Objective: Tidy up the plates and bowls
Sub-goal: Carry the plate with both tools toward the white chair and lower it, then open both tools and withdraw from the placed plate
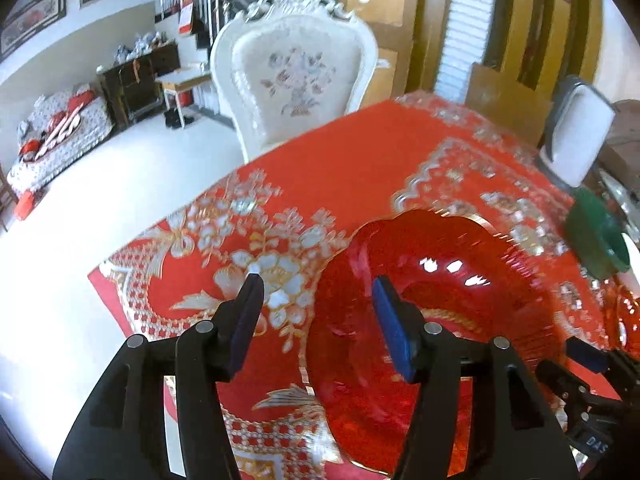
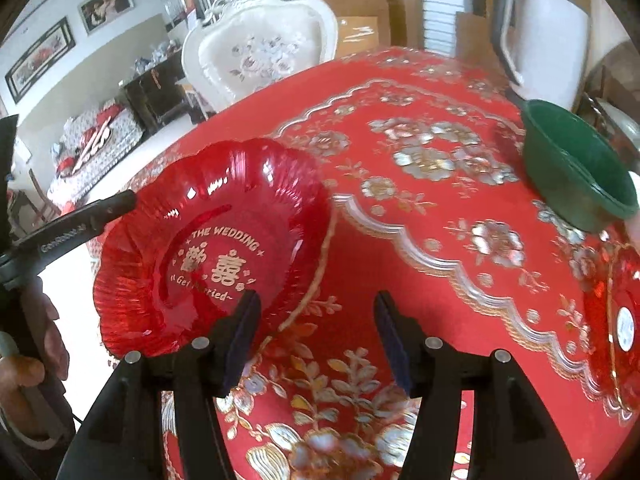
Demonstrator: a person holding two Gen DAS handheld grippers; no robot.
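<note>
A red scalloped plate [image 1: 448, 304] [image 2: 208, 236] with gold lettering lies on the red flowered tablecloth [image 1: 320, 168] [image 2: 420, 240]. My left gripper [image 1: 316, 284] is open astride its left rim, one blue pad above the plate and the other outside it, neither pressing. My right gripper [image 2: 316, 300] is open astride the near right rim, also without pressing. A green bowl [image 2: 576, 168] [image 1: 596, 236] stands at the far right. A second red plate [image 2: 616, 332] lies at the right edge.
A white ornate chair [image 1: 296, 76] [image 2: 256, 52] stands behind the table's far side. A grey and white chair [image 1: 576, 132] [image 2: 536, 36] is at the far right corner. A person's hand [image 2: 28, 344] holds the left tool. The table's left edge drops to a white floor [image 1: 100, 220].
</note>
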